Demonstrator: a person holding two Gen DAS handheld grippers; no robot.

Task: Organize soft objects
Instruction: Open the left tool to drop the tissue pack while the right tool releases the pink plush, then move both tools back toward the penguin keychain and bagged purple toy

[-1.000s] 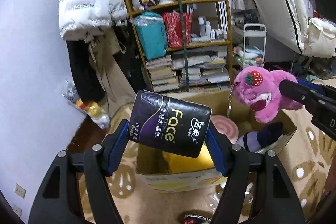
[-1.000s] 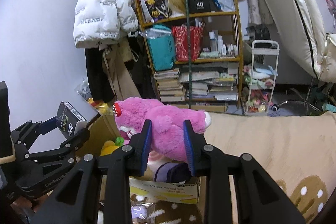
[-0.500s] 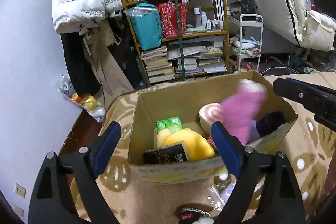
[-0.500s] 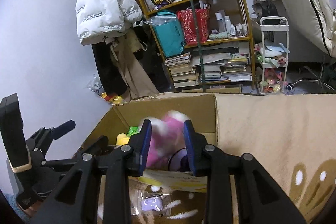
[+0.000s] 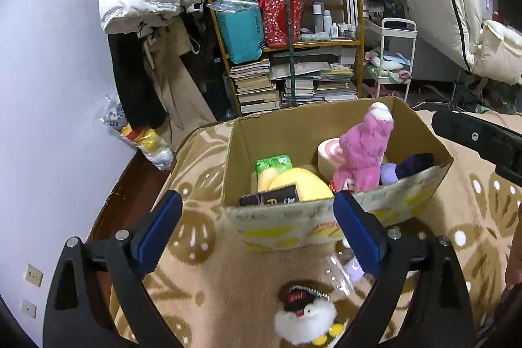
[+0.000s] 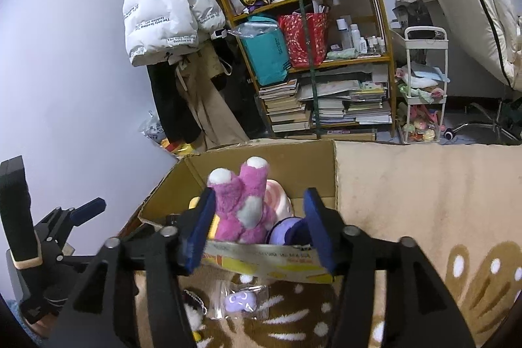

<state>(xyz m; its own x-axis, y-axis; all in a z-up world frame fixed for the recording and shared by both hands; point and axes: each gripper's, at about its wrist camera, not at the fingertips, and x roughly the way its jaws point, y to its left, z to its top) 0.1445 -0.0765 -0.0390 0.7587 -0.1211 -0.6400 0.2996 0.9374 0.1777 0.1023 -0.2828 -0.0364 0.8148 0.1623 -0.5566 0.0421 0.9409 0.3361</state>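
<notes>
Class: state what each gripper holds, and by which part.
Nothing. The left gripper and right gripper are empty, jaws opening; the pink plush lies in the box.

Left claw (image 5: 257, 220) opening, empty, before cardboard box (image 5: 326, 217) holding pink plush (image 5: 362, 149).

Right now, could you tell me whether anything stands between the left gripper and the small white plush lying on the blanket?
Nothing visible does: the left gripper, opening and empty, hangs above the white plush; the bagged purple toy lies beside it.
</notes>
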